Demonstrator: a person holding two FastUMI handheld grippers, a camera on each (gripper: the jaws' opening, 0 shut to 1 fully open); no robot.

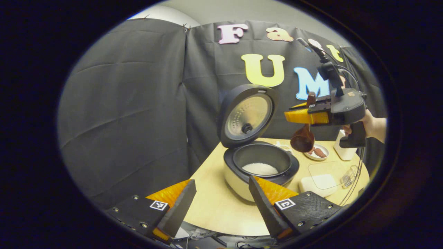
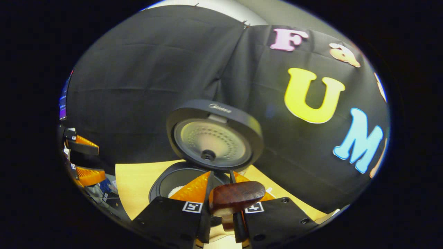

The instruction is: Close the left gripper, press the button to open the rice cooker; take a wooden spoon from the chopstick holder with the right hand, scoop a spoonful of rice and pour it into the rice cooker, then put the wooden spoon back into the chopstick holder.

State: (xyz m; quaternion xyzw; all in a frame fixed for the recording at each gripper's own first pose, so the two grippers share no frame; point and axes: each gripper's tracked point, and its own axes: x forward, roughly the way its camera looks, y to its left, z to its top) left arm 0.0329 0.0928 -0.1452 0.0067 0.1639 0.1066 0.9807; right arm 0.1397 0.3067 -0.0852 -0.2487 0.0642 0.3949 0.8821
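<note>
From my seat the dark wooden spoon (image 2: 238, 197) in the right gripper view is mostly hidden, its handle buried between the fingers, so I can't see the bowl there. The black-rimmed rice cooker pot (image 2: 176, 183) sits half behind those fingers too. In the left gripper view the small white plate (image 1: 316, 154) has brownish bits too small to tell apart, and the spoon's bowl covers its left edge. The white container (image 1: 344, 150) behind the holding hand (image 1: 372, 126) is partly blocked.
</note>
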